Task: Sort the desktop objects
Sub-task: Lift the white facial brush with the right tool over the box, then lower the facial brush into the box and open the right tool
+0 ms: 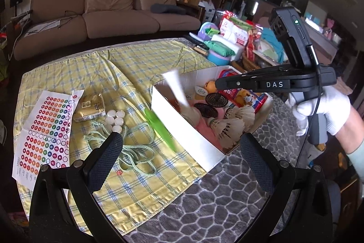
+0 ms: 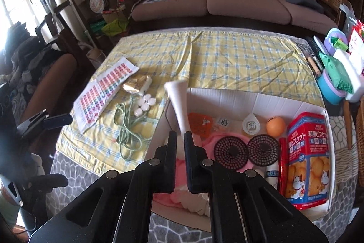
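A white tube (image 2: 178, 101) stands tilted and motion-blurred at the left end of the white cardboard box (image 2: 250, 101). It lines up with the narrow gap of my right gripper (image 2: 180, 136), whose jaws are almost together. In the left wrist view the right gripper (image 1: 217, 83) hovers over the box (image 1: 173, 122), a little apart from the tube (image 1: 177, 88). A green blur (image 1: 160, 128) streaks in front of the box wall. My left gripper (image 1: 182, 138) is open above the cloth and the box corner. Sticker sheet (image 1: 47, 129), gold packet (image 1: 89, 107), white caps (image 1: 115, 120) and green cord (image 1: 129, 147) lie on the yellow cloth.
The box holds shuttlecocks (image 1: 229, 126), a biscuit carton (image 2: 307, 156), an orange ball (image 2: 275, 125) and two black round grids (image 2: 231, 153). Bags and tubs (image 1: 227, 42) crowd the table's far right. A sofa (image 1: 113, 15) stands behind. A gloved hand (image 1: 325, 111) holds the right gripper.
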Tool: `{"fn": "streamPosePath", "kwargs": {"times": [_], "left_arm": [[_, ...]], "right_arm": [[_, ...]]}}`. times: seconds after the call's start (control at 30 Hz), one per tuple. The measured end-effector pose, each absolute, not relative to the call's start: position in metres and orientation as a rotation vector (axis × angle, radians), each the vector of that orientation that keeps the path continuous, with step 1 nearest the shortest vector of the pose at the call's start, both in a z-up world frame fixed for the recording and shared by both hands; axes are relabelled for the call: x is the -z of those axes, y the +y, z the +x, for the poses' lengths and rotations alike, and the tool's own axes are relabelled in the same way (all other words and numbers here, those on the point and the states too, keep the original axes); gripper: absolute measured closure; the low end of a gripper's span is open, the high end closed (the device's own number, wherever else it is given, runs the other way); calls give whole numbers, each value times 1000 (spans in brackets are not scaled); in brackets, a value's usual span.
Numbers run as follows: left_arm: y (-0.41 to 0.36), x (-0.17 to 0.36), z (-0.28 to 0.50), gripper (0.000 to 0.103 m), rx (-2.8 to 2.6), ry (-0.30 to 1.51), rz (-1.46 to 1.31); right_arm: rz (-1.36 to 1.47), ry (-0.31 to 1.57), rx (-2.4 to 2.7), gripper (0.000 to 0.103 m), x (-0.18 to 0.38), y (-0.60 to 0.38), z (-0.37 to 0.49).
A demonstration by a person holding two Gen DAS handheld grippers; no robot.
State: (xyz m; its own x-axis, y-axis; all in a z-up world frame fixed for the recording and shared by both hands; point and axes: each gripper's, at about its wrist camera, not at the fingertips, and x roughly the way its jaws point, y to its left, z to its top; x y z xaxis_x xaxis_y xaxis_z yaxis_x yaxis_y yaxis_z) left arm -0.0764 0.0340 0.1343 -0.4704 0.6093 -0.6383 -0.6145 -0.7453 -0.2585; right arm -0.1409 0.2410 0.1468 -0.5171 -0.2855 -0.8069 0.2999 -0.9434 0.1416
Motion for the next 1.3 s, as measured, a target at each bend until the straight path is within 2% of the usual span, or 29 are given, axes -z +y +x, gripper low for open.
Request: {"fn": "streamPosePath", "kwargs": {"times": [0.17, 0.23, 0.3, 0.57, 0.6, 0.63, 0.83, 1.1, 1.3], "left_arm": [[35, -127, -77, 0, -2198, -23, -971], [35, -125, -75, 0, -2195, -15, -972], [33, -122, -72, 0, -2197, -6, -975], [10, -103, -68, 0, -2183, -47, -979], [9, -101, -68, 0, -2182, -47, -974], [8, -99, -68, 0, -2184, -44, -971], [17, -101, -76, 0, -2164, -48, -970], [73, -125, -86, 0, -2107, 81, -901], [109, -127, -107, 0, -2084, 180, -853]], "right_arm": [[1392, 22, 2492, 92, -126, 242, -160], [1401, 25, 2502, 75, -117, 238, -171], [1418, 44, 2505, 67, -107, 234, -184], [1586, 177, 2437, 67, -59, 214, -226], [1600, 198, 2418, 73, -55, 212, -228], [1599, 195, 2403, 88, -53, 211, -228], [1679, 218, 2324, 90, -62, 209, -226], [1780, 173, 2185, 90, -81, 215, -218], [1643, -10, 2212, 90, -113, 237, -203]]}}
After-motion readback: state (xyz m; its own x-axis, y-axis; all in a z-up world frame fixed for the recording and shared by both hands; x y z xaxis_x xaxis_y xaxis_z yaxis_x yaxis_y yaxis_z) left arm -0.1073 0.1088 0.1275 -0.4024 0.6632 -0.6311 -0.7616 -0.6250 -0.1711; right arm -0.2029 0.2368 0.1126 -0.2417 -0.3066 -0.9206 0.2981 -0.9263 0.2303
